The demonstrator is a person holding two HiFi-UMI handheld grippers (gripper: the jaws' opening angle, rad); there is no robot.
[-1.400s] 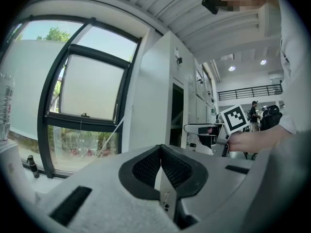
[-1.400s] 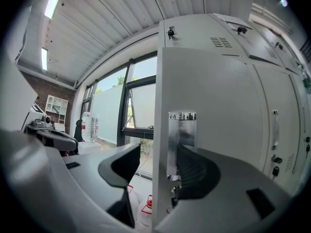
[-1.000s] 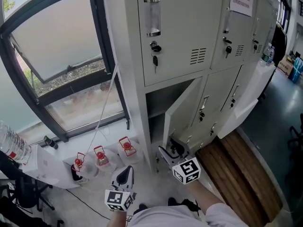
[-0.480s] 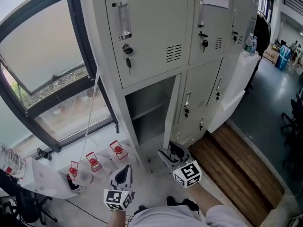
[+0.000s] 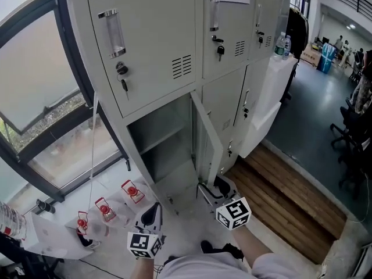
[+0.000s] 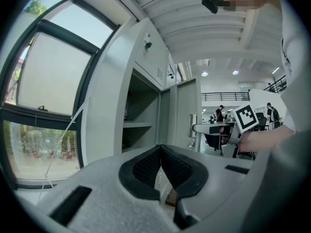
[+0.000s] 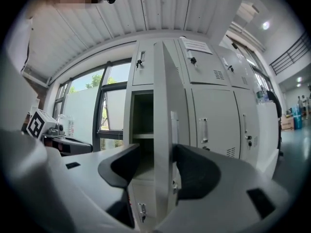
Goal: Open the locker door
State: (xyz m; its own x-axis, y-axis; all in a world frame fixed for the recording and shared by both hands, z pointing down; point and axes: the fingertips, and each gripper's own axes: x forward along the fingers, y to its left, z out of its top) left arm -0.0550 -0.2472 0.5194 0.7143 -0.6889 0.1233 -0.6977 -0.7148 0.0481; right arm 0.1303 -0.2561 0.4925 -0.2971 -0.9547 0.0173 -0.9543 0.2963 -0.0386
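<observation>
The locker door (image 5: 207, 137) belongs to the lower compartment of the leftmost column in a grey bank of lockers. It stands swung well out from its frame, edge-on in the head view, its bottom corner near the floor just ahead of the right tool (image 5: 214, 186).

In the right gripper view the door's free edge (image 7: 163, 130) rises between the two jaws of the right tool (image 7: 155, 155). They are spread, the right jaw against or just beside the door face and the left jaw a little apart from it.

The open compartment (image 5: 165, 147) shows a bare shelf (image 5: 157, 139) across its middle. Above it, the upper door carries a lock with a key (image 5: 123, 85) hanging from it.

The left tool (image 5: 152, 215) hangs low, left of the right one, pointing towards the locker's base. Its jaws are pressed together at the tips with nothing between them (image 6: 160, 152).

On the floor to the left, beneath the window (image 5: 35, 97), stand three red-capped bottles (image 5: 132, 190). To the right lies a wooden floor panel (image 5: 285, 208).
</observation>
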